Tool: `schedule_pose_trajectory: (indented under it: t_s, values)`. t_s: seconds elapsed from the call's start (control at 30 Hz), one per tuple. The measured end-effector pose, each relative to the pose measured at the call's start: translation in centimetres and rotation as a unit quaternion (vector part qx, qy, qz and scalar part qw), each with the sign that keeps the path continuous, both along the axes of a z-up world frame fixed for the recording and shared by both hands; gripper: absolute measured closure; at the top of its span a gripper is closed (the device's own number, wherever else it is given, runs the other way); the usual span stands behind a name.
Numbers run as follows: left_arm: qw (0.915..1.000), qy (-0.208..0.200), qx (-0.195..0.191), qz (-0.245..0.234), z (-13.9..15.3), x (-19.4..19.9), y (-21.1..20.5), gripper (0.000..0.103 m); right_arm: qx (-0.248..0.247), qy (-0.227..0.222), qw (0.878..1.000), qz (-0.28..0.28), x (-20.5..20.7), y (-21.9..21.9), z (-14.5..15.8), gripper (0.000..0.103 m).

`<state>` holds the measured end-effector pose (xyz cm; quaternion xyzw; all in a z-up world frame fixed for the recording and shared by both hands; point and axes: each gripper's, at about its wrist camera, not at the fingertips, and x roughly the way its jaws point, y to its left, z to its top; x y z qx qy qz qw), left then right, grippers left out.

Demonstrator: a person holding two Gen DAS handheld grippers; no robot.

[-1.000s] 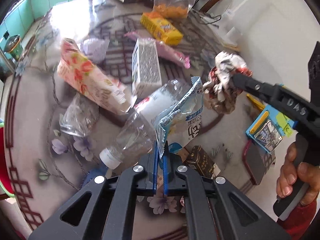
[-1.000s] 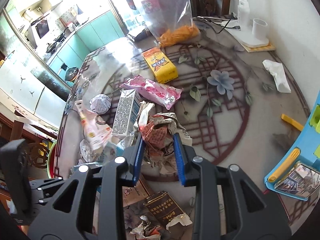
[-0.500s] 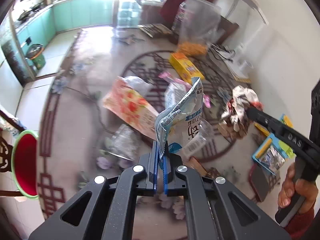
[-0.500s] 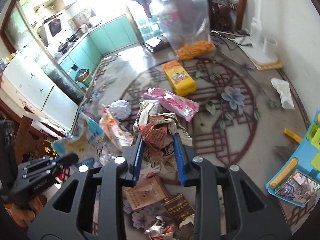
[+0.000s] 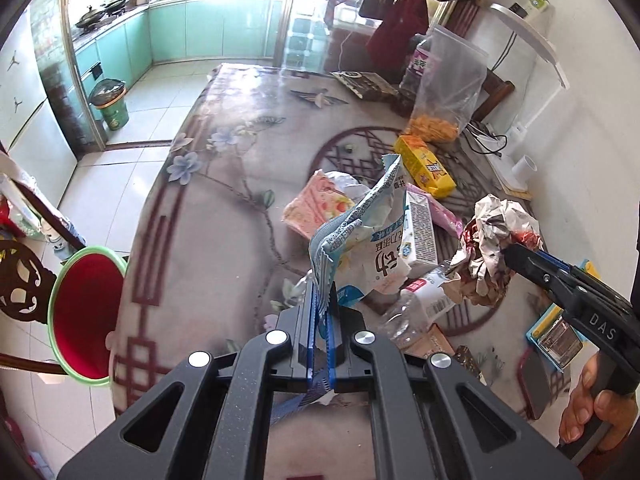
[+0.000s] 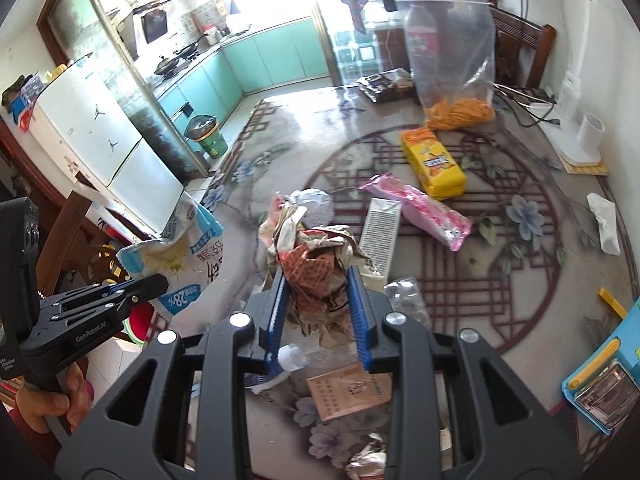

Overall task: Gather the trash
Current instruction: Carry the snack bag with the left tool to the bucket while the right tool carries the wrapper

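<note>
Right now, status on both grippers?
Left gripper shut on blue-white snack bag. Right gripper shut on crumpled paper wad. Red bin unobstructed.

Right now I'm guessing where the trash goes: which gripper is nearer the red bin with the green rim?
Left. The left gripper hangs just right of the red bin; the right gripper is farther right.

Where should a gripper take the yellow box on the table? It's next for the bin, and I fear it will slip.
Grip the yellow box across its two long narrow sides, coming from above. It lies flat with clear tabletop either side.
</note>
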<state>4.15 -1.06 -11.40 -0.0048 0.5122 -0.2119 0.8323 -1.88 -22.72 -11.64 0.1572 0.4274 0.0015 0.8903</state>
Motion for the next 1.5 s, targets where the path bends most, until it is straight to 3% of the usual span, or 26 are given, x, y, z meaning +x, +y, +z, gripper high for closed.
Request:
schedule_pose_trajectory:
  t_s: [0.47, 1.1, 1.5]
  values:
    - [0.9996, 0.001, -0.006, 0.027, -0.6, 1.3, 7.5, 0.101, -0.014, 0.011, 1.000, 0.019, 1.1, 7.0, 0.2, 0.074]
    - [0.9949, 0.014, 0.009, 0.100, -3.2, 3.6, 22.1, 0.101, -0.023, 0.018, 0.997, 0.073, 3.7, 20.1, 0.0, 0.074]
    - [0.9935, 0.023, 0.019, 0.110, -4.9, 5.6, 27.1, 0.101, -0.020, 0.032, 0.994, 0.102, 6.0, 26.4, -0.7, 0.074]
